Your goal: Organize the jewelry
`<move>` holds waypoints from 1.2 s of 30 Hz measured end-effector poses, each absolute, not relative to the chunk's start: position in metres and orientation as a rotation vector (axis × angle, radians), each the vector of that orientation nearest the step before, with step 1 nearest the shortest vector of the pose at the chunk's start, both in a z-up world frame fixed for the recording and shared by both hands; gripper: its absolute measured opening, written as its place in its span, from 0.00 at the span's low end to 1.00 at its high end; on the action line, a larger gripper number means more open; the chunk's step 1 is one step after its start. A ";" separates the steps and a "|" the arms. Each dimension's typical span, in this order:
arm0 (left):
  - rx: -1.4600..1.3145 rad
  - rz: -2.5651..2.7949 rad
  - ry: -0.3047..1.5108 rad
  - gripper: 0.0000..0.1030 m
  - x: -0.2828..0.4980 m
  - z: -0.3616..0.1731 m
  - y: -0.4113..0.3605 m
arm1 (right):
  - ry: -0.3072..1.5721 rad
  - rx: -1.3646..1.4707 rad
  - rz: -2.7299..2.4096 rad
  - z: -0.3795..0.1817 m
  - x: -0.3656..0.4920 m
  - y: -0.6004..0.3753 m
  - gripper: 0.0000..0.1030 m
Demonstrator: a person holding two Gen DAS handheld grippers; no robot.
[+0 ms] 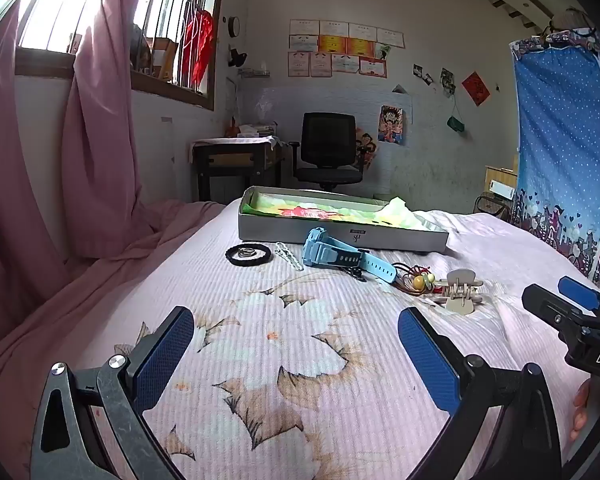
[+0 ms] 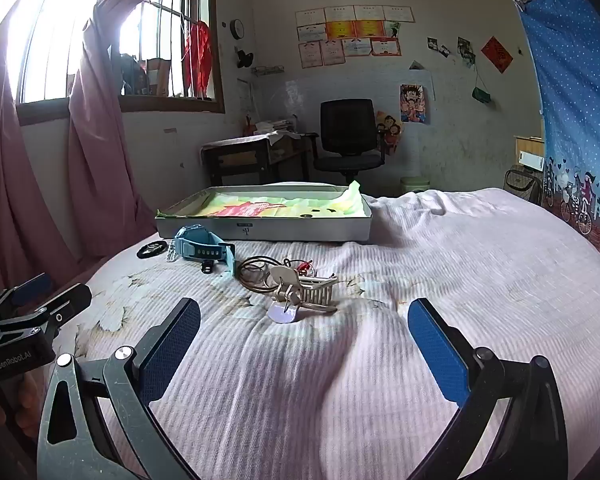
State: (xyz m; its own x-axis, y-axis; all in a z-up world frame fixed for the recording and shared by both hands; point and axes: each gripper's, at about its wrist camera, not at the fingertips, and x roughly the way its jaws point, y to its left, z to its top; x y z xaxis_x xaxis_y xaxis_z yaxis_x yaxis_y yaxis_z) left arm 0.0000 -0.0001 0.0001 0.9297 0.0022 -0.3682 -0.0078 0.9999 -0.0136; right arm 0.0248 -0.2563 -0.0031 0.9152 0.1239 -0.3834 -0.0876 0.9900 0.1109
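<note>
Both tools point(image 1: 296, 356) point(image 2: 304, 356) gape — bedspread point(image 2: 440, 264) bare between.

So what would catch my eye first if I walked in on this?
Probably the light blue watch lying on the flowered bedspread, amid small trinkets such as a beige hair claw. Just behind sits a shallow grey box lined with colourful paper. Both tools, left and right, hover open.
</note>
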 end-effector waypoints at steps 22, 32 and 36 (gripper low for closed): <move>-0.001 0.002 0.364 1.00 -0.003 0.004 -0.004 | 0.397 0.094 0.110 -0.002 0.025 -0.257 0.99; 0.003 0.002 0.362 1.00 -0.004 0.004 -0.005 | 0.395 0.092 0.110 -0.002 0.024 -0.256 0.99; 0.003 0.001 0.361 1.00 -0.004 0.004 -0.004 | 0.394 0.091 0.110 -0.002 0.024 -0.256 0.99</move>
